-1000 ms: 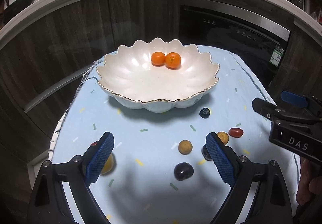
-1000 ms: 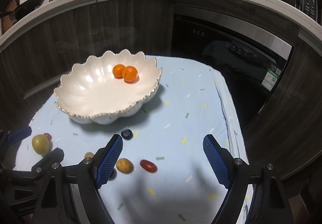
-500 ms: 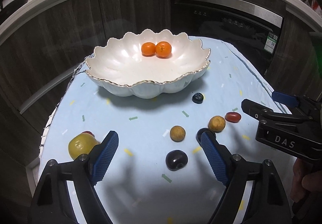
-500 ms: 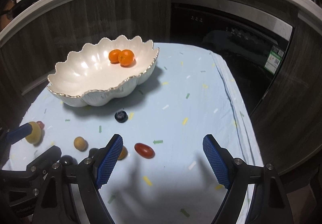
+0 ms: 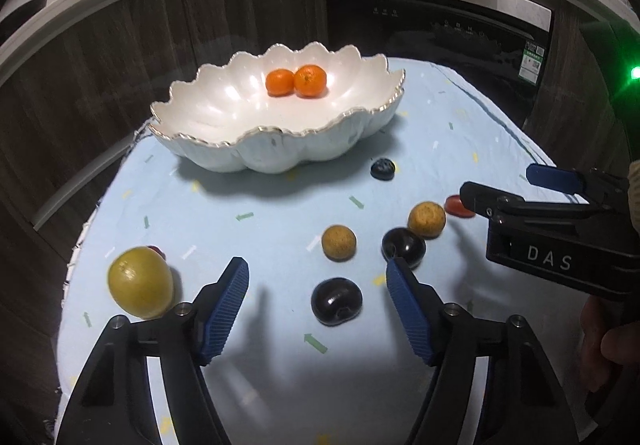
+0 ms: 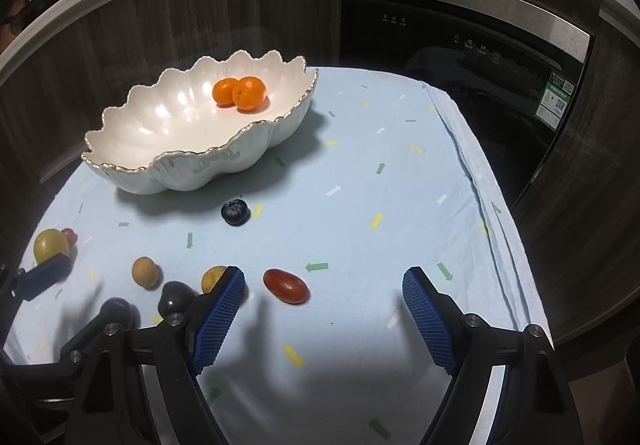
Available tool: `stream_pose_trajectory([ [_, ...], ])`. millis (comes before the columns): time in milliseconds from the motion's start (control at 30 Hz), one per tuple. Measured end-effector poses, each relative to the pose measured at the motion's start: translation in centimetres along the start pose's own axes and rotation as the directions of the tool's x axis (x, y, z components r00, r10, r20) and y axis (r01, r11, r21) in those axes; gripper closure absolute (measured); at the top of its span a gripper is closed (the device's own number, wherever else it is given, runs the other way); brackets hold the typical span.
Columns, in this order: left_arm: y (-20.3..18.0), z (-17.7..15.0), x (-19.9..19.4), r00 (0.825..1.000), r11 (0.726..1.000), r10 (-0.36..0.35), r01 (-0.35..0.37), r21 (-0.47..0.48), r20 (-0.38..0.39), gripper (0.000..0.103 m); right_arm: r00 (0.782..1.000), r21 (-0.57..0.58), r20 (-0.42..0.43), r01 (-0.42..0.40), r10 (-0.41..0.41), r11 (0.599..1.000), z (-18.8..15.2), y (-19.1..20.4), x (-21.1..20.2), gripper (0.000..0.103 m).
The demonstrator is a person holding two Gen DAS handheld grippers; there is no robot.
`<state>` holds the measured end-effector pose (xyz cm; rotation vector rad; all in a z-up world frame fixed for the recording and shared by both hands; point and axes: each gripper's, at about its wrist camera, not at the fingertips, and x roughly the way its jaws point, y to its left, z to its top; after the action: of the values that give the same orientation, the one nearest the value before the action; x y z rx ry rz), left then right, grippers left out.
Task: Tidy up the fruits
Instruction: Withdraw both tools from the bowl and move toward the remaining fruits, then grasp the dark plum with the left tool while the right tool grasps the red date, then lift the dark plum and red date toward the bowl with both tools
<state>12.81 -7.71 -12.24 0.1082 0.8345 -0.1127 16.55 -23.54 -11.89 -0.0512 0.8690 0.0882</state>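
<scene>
Since two oranges (image 5: 296,81) already sit in the bowl (image 5: 224,133), both wide-open, empty grippers hover low: left gripper (image 5: 318,287) framing a dark plum (image 5: 337,301), right gripper (image 6: 324,291) framing the red tomato (image 6: 285,285)

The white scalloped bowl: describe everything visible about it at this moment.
The white scalloped bowl is a wide, shallow dish, glossy like glazed ceramic, with a wavy rim edged in gold and fluted outer walls. It sits upright on the pale blue patterned cloth at the far side, casting a shadow in front. Inside, toward the back, lie two small oranges side by side, seemingly touching. Nothing else is in it. Neither gripper touches it; the other fruits lie on the cloth nearer the cameras.
</scene>
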Motion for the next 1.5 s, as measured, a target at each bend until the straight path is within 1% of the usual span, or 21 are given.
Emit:
stream_pose_trajectory([
  [133, 0.0, -0.5, 0.8, 1.000, 1.000, -0.013, 0.013, -0.012, -0.021, 0.036, 1.000, -0.001, -0.014, -0.001, 0.001, 1.000, -0.1, 0.1, 0.6, 0.021],
  [233, -0.1, -0.7, 1.3, 0.999, 1.000, -0.025, 0.024, -0.017, -0.039, 0.043, 1.000, -0.007, -0.025, -0.002, 0.001, 1.000, -0.2, 0.3, 1.1, 0.022],
  [333, -0.1, -0.9, 1.6, 0.998, 0.999, -0.034, 0.033, -0.022, -0.048, 0.045, 0.999, -0.015, -0.033, 0.002, -0.002, 1.000, -0.2, 0.5, 1.6, 0.027],
  [400, -0.1, -1.0, 1.8, 0.998, 0.999, -0.042, 0.041, -0.024, -0.054, 0.050, 0.999, -0.014, -0.041, 0.003, -0.003, 1.000, -0.2, 0.5, 1.8, 0.029],
  [533, -0.1, -1.1, 2.0, 0.997, 0.998, -0.049, 0.048, -0.027, -0.058, 0.053, 0.998, -0.013, -0.057, -0.002, 0.002, 1.000, -0.2, 0.7, 2.4, 0.033],
  [567, 0.0, -1.1, 2.0, 0.997, 0.998, -0.050, 0.049, -0.028, -0.057, 0.057, 0.998, -0.013, -0.058, -0.004, 0.004, 1.000, -0.2, 0.7, 2.4, 0.034],
  [667, 0.0, -1.1, 2.1, 0.997, 0.998, -0.055, 0.054, -0.029, -0.055, 0.058, 0.998, -0.013, -0.068, -0.016, 0.015, 1.000, -0.1, 1.0, 2.7, 0.041],
  [733, 0.0, -1.1, 2.0, 0.996, 0.998, -0.065, 0.063, -0.031, -0.054, 0.060, 0.997, -0.012, -0.079, -0.023, 0.022, 1.000, -0.1, 1.1, 3.0, 0.047],
  [767, 0.0, -1.1, 2.0, 0.996, 0.998, -0.065, 0.064, -0.030, -0.054, 0.062, 0.996, -0.010, -0.082, -0.025, 0.024, 1.000, -0.1, 1.1, 3.1, 0.047],
  [800, 0.0, -1.1, 2.0, 0.996, 0.997, -0.067, 0.066, -0.030, -0.054, 0.067, 0.997, -0.008, -0.078, -0.025, 0.025, 1.000, 0.0, 1.1, 3.2, 0.048],
  [867, 0.0, -1.1, 2.0, 0.996, 0.997, -0.075, 0.074, -0.029, -0.052, 0.071, 0.997, -0.005, -0.075, -0.030, 0.030, 1.000, 0.0, 1.2, 3.2, 0.053],
  [1000, 0.0, -1.1, 1.9, 0.995, 0.996, -0.080, 0.079, -0.027, -0.051, 0.074, 0.997, -0.014, -0.068, -0.031, 0.030, 0.999, 0.0, 1.4, 3.2, 0.070],
  [1100, 0.1, -1.1, 1.9, 0.995, 0.996, -0.084, 0.082, -0.030, -0.052, 0.075, 0.997, -0.026, -0.066, -0.037, 0.035, 0.999, 0.0, 1.7, 3.2, 0.077],
  [1300, 0.1, -1.0, 1.8, 0.995, 0.997, -0.078, 0.076, -0.033, -0.058, 0.075, 0.997, -0.016, -0.068, -0.042, 0.041, 0.999, 0.0, 1.5, 3.0, 0.077],
  [1500, 0.7, -0.8, 1.6, 0.996, 0.997, -0.062, 0.059, -0.048, -0.057, 0.075, 0.998, -0.011, -0.052, -0.041, 0.040, 0.999, 0.2, 1.3, 2.1, 0.077],
])
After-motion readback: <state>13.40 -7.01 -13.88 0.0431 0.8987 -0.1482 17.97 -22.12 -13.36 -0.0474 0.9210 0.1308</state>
